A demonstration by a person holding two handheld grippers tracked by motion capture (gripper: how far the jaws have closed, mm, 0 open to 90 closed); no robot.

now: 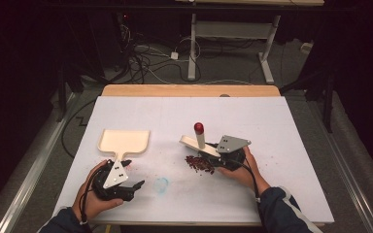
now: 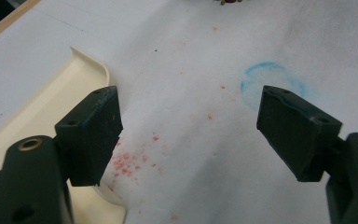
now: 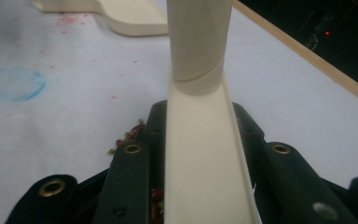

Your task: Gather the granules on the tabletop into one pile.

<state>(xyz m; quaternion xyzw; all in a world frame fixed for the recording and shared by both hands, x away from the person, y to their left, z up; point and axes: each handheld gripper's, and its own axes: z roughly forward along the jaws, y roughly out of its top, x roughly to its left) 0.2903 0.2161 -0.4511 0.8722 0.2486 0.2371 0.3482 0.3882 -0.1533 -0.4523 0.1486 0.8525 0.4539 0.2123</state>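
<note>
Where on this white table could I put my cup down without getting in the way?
The far half of the white table, beyond the dustpan and brush, is bare, as is its right edge. The near middle is crowded: red bits, left gripper, right gripper.

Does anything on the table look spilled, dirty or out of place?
Yes. A pile of dark red bits lies loose on the white table, beside the brush held by the right gripper. Pink specks lie near the dustpan, and a smeared blue ring marks the surface.
</note>
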